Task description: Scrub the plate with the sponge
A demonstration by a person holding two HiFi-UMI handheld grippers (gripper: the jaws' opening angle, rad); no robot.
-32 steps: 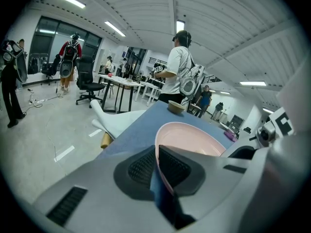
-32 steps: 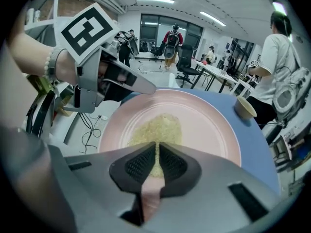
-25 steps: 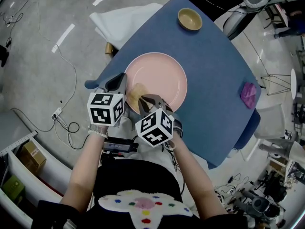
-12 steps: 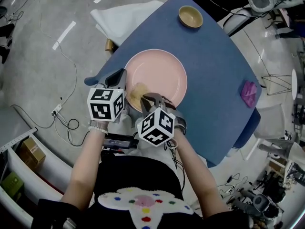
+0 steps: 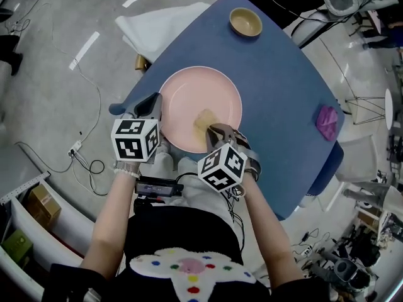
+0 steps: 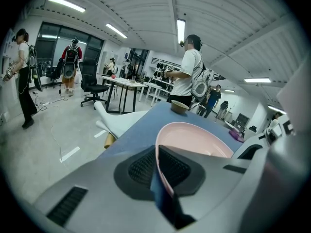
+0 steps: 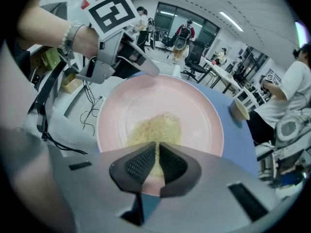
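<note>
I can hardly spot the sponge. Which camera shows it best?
The right gripper view: the yellow sponge sits large on the pink plate, pinched by the right tongs. The head view shows the yellow sponge small; the left gripper view shows none.

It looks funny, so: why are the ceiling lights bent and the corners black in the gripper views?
Left gripper view: the wide-angle lens curves the long ceiling light strip and darkens the corners. Right gripper view: same bending, yet the round pink plate and yellow sponge look clear. Head view: milder curving.
</note>
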